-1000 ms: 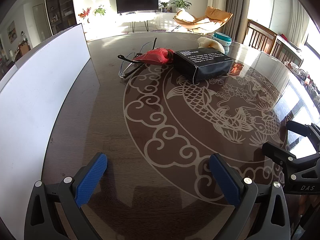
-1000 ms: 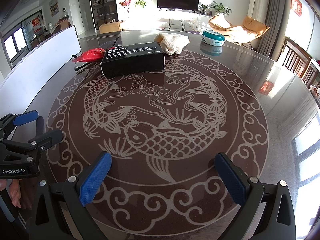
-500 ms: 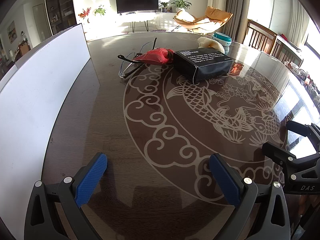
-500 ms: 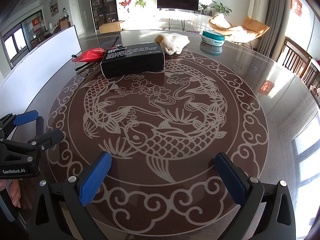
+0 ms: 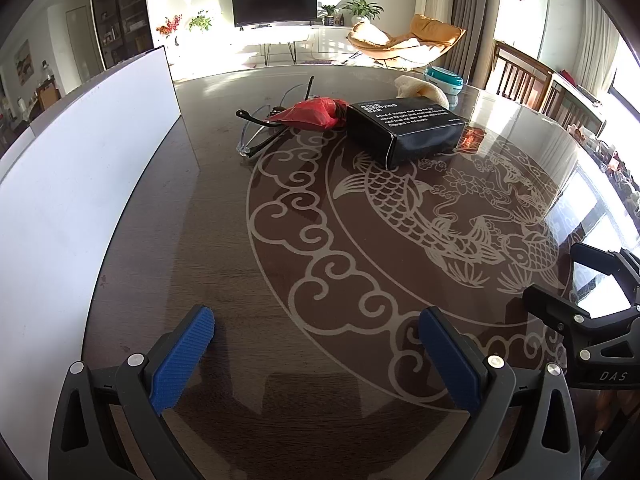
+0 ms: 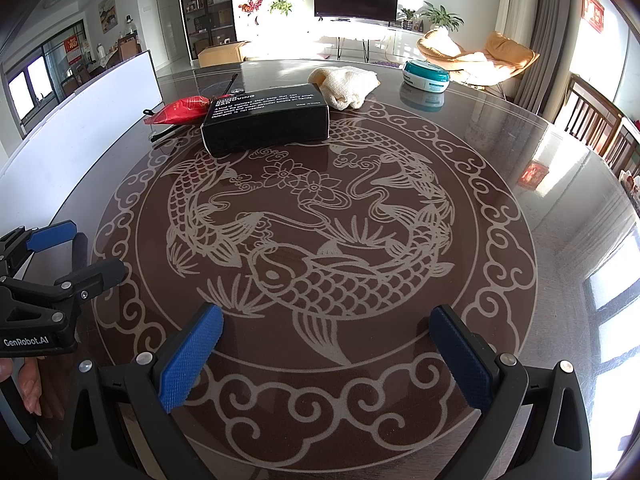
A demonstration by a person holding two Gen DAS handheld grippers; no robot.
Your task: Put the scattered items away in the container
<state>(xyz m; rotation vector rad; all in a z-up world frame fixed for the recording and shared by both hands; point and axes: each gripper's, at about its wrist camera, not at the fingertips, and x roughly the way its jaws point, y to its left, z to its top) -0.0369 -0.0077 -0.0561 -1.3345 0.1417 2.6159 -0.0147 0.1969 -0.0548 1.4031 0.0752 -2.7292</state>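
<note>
table: a round dark table (image 6: 560, 208) with a pale fish-and-cloud pattern under glossy glass; its far rim curves past the clutter and the right rim runs toward the bright windows.
open room: the wide patterned middle between both grippers and the far clutter lies bare, and so does the strip of plain wood along the left.
left edge: a tall white board (image 5: 80, 168) stands upright along the table's left side like a wall.
left gripper: left gripper (image 5: 316, 344) hovers low over the near table, blue pads spread wide, nothing between them.
right gripper: right gripper (image 6: 328, 342) likewise gaping and empty over the near rim, just beside the left one.
task things: all at the far side, well apart from both grippers.
count, box: one black box (image 6: 266, 120), lying flat.
count, pouch: one red pouch (image 5: 310, 114), touching the box's left end.
count, glasses: one pair of clear glasses (image 5: 256, 136), partly under the pouch.
count, cloth: one cream cloth (image 6: 346, 82) just behind the box.
count, tin: one teal round tin (image 6: 426, 76), further right, apart from the rest.
change: none that i can see; grippers and things sit where they were a second ago.
</note>
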